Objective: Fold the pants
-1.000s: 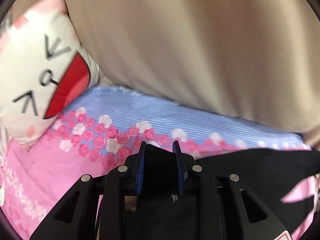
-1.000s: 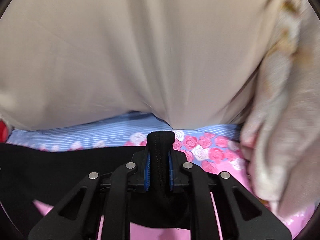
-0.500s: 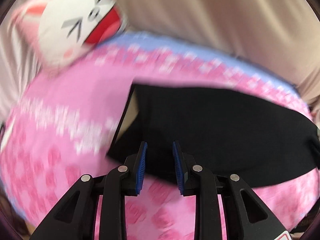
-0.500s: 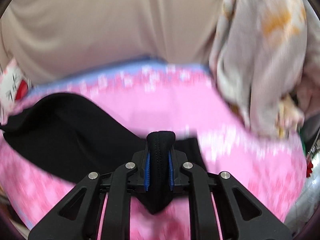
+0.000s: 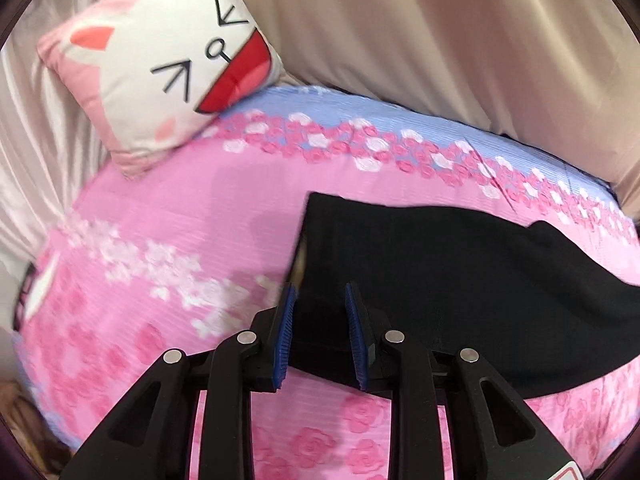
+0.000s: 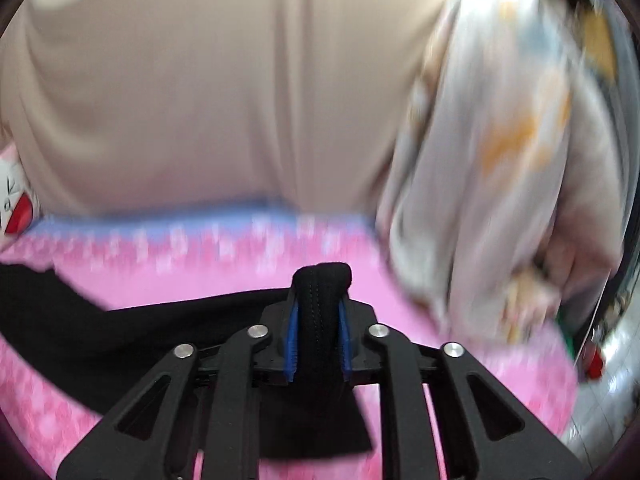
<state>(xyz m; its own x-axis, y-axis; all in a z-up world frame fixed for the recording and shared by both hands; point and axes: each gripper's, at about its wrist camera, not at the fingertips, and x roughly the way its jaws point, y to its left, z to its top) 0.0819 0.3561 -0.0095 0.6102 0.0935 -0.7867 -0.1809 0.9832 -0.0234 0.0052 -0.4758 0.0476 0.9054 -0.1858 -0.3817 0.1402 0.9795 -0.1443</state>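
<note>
Pink rose-printed bedding (image 5: 168,216) covers the bed, with beige curtains (image 5: 440,40) behind and a cat-face pillow (image 5: 160,64) at the far left corner. Black pants (image 5: 460,280) lie spread across the sheet. My left claw (image 5: 320,300) hangs over their near left edge, its blue pads apart and gripping nothing. My right claw (image 6: 318,312) pinches a bunched fold of the pants, its jaws having just eased wider.
</note>
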